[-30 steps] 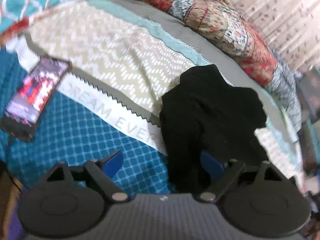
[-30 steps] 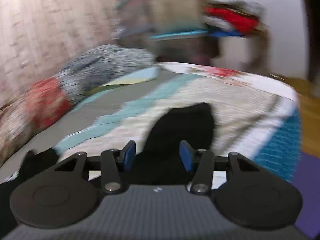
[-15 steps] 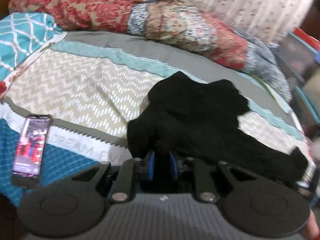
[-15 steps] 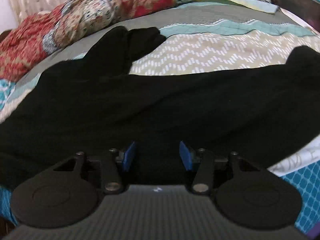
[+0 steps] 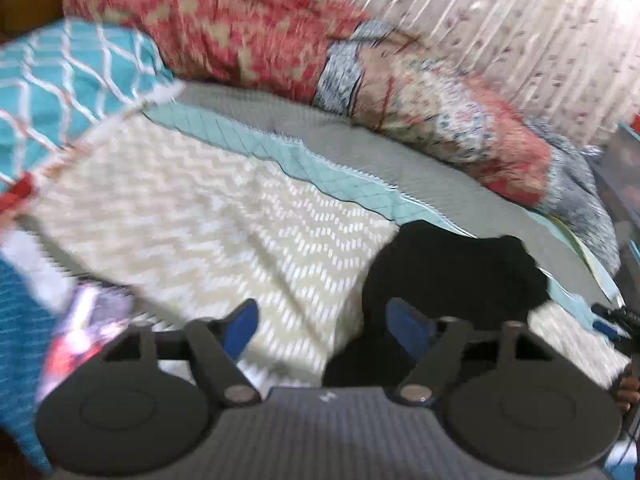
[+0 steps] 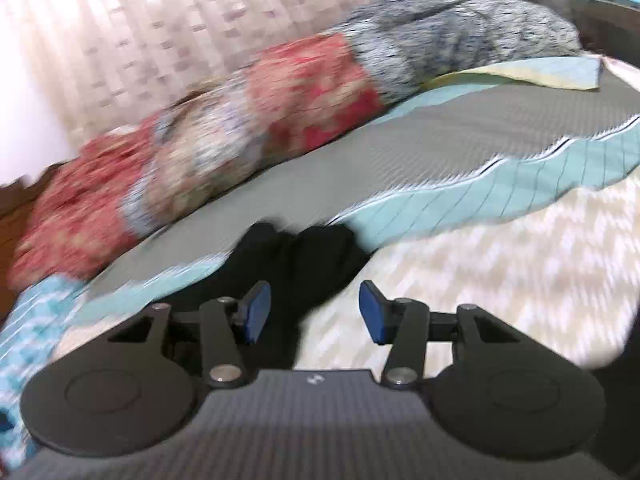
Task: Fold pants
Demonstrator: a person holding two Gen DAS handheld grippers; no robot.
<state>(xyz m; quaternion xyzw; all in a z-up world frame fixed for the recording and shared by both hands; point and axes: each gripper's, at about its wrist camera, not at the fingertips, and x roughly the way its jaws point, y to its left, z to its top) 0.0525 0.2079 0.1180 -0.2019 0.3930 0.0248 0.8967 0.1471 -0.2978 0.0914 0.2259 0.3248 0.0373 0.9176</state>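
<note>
The black pants [image 5: 452,280] lie bunched on the patterned bedspread [image 5: 224,216], at the lower right of the left wrist view. My left gripper [image 5: 324,330] is open, its right pad over the pants' near edge, its left pad over bare bedspread. In the right wrist view the pants [image 6: 296,256] lie just beyond and left of centre. My right gripper [image 6: 314,312] is open and empty, its left pad in front of the black cloth. Both views are motion-blurred.
A rolled red and blue floral quilt [image 5: 360,64] lies along the far side of the bed, also in the right wrist view [image 6: 240,128]. A lit phone [image 5: 84,328] lies at the near left. A curtain [image 6: 120,24] hangs behind.
My left gripper was shut on the pants half a second ago and has opened. Both grippers have swung and pulled back; the pants now fill much less of the right wrist view.
</note>
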